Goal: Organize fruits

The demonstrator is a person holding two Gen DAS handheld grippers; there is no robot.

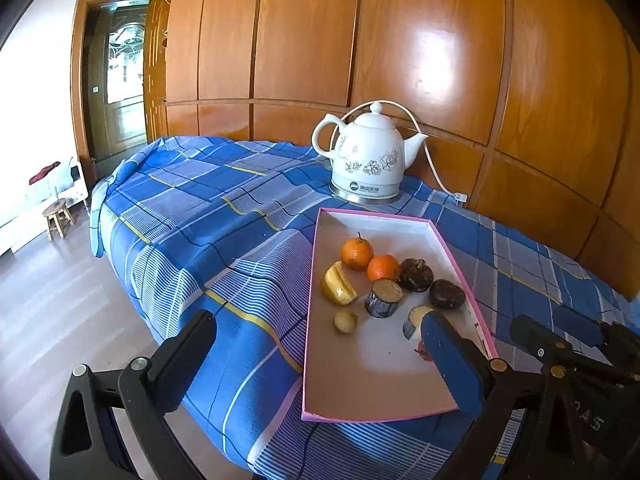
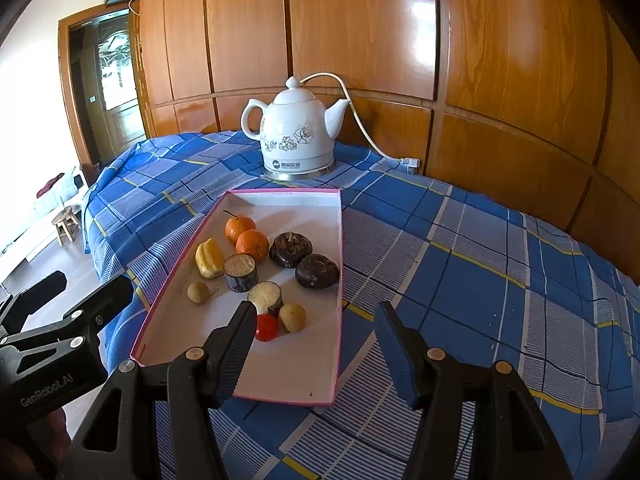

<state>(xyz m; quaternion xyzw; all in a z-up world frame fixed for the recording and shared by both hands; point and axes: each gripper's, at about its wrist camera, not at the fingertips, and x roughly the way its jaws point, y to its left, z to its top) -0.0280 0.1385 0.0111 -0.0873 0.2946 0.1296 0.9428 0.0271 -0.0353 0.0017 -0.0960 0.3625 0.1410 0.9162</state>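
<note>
Fruit sits in a flat pink-edged box (image 2: pixel 338 240) on a bed with a blue checked cover (image 2: pixel 460 280). Two oranges (image 2: pixel 246 236) touch each other near the far end of the box, and a yellow piece of banana (image 2: pixel 209 258) lies just beside them. Two dark brown round fruits (image 2: pixel 304 260) sit close to the box's right wall. Two short cut stumps with pale tops (image 2: pixel 240 272) lie in the middle (what they are is hard to tell). A small red fruit (image 2: pixel 267 327) and a small tan round one (image 2: pixel 293 317) touch near the closer end, and one more small tan one (image 2: pixel 198 292) lies by the left wall. The right gripper (image 2: pixel 316 328) hangs over the near part of the box with its jaws about half apart and nothing between them. The left gripper (image 1: pixel 316 336) is spread wide and empty, with one finger over the bed and the other over the box. A white kettle with flowers (image 2: pixel 298 136) stands behind the box, and its white cord (image 2: pixel 360 120) runs along the shiny wooden wall (image 2: pixel 400 40). A little wooden stool (image 1: pixel 58 216) stands on the floor far off to the left.
</note>
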